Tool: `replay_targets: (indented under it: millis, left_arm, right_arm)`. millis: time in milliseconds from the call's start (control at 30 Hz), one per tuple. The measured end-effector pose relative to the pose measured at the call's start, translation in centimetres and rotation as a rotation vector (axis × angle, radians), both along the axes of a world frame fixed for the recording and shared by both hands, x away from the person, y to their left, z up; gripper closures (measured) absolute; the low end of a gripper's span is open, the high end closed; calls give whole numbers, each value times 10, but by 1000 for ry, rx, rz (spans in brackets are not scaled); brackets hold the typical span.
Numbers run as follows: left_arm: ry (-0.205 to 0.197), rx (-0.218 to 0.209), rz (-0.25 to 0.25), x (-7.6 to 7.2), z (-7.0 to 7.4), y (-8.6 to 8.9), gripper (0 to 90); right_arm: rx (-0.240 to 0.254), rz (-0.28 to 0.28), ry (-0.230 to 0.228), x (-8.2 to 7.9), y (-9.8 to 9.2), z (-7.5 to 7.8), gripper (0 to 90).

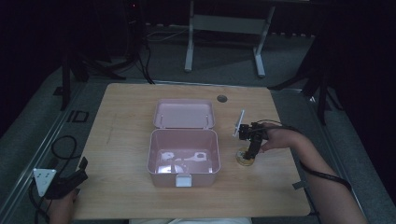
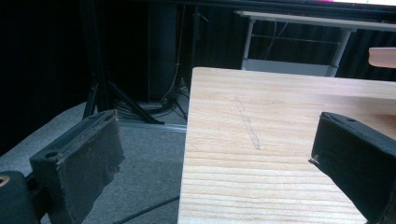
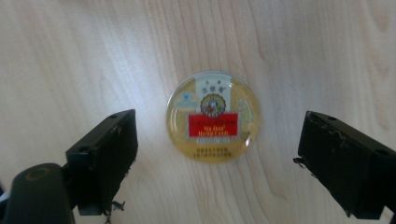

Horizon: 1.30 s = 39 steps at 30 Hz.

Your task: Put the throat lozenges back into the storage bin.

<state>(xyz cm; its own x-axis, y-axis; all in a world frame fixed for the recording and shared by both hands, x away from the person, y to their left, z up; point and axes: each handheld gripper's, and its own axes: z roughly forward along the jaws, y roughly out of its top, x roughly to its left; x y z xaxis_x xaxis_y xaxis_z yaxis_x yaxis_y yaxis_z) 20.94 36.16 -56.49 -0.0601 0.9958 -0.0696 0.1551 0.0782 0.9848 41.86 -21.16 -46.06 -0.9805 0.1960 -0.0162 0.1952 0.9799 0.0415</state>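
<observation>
A small round gold tin [image 3: 213,115] with a red label lies flat on the wooden table [image 1: 126,140], right of the pink box [image 1: 183,156]. My right gripper [image 3: 217,154] points straight down over the tin [image 1: 245,158], jaws open and standing clear on either side of it. The pink box is open, lid laid back, with pale items inside. My left gripper [image 2: 219,158] hangs open at the table's front left corner, one jaw over the floor, holding nothing. In the high view the left gripper [image 1: 77,175] lies low by that corner.
A round cable hole [image 1: 222,98] sits near the table's far edge. Beyond the table stand a white desk frame [image 1: 224,28] and dark tripod legs [image 1: 74,70]. Grey carpet surrounds the table. Bare wood lies left of the box.
</observation>
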Motion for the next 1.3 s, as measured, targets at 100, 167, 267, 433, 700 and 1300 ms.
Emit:
replay_targets:
  millis: [100, 167, 267, 433, 700, 1300]
  left_arm:
    - [1, 1, 0, 0, 0, 0, 24]
    - [0, 1, 0, 0, 0, 0, 24]
    - [0, -1, 0, 0, 0, 0, 24]
    - [2, 2, 0, 0, 0, 0, 24]
    - [5, 1, 1, 0, 0, 0, 24]
    - [2, -3, 2, 0, 0, 0, 24]
  right_arm:
    - [-6, -3, 7, 2, -1, -17, 117]
    - [-17, -12, 8, 4, -2, -27, 118]
    - [-27, -19, 18, 6, -3, -36, 118]
    - [-59, -19, 56, 8, -6, -58, 164]
    - [-59, -4, 46, 6, -5, -42, 199]
    - [-71, 14, -33, -11, 5, 69, 199]
